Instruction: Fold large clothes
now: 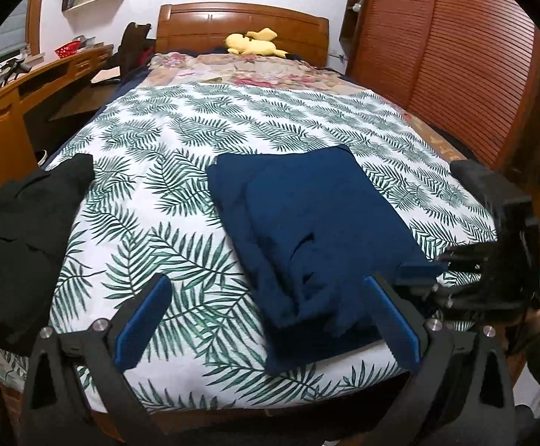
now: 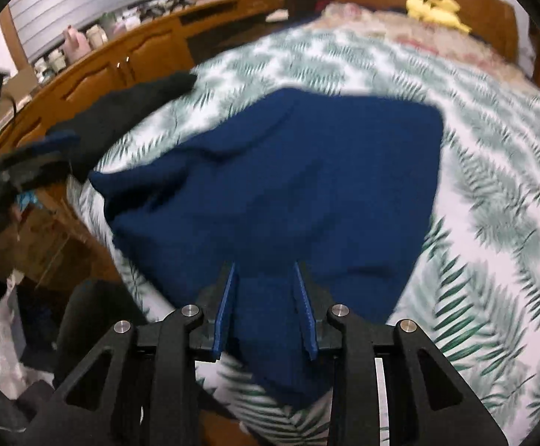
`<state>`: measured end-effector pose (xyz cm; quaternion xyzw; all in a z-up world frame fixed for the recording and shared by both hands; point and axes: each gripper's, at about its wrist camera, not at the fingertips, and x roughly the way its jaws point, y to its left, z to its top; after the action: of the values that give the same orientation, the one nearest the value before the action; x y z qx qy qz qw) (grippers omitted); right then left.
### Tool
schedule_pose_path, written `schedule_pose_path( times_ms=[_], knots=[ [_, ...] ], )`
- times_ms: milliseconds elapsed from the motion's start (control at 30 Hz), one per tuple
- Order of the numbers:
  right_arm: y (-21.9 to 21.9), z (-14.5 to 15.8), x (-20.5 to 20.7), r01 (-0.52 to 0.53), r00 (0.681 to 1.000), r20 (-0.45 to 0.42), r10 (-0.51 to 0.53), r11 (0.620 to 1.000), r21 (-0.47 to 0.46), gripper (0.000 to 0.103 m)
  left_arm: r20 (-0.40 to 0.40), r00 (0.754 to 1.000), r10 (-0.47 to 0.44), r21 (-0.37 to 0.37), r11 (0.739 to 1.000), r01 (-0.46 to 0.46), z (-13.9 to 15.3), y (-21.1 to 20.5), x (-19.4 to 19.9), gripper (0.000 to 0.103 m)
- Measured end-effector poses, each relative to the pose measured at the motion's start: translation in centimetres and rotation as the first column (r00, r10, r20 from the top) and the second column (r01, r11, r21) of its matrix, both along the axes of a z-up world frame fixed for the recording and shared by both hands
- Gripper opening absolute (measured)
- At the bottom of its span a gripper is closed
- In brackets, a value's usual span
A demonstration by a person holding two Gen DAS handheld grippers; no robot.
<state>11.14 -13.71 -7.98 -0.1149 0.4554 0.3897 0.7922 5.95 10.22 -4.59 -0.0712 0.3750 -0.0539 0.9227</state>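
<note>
A folded navy blue garment lies on the leaf-print bedspread near the bed's foot. My left gripper is open and empty, hovering over the garment's near left edge. My right gripper is shut on the garment's near right edge, with a thick fold of navy cloth between its blue pads; it also shows in the left wrist view at the garment's right side. The right wrist view is blurred.
A black garment lies crumpled at the bed's left edge. A wooden desk runs along the left, a slatted wardrobe on the right. A yellow plush toy sits by the headboard.
</note>
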Motion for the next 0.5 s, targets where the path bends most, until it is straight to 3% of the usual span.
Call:
schedule_pose_path(
  times_ms=[233, 500],
  knots=[
    [-0.7, 0.9, 0.0, -0.021, 1.0, 0.003, 0.02, 0.999, 0.036, 0.03, -0.087, 0.996, 0.025, 0.035, 0.999, -0.022, -3.0, 0.0, 1.4, 0.103],
    [-2.5, 2.8, 3.4, 0.042, 0.994, 0.101, -0.042, 0.999, 0.002, 0.03, -0.164, 0.984, 0.075, 0.019, 0.997, -0.073, -6.6, 1.8, 1.2, 0.103]
  ],
)
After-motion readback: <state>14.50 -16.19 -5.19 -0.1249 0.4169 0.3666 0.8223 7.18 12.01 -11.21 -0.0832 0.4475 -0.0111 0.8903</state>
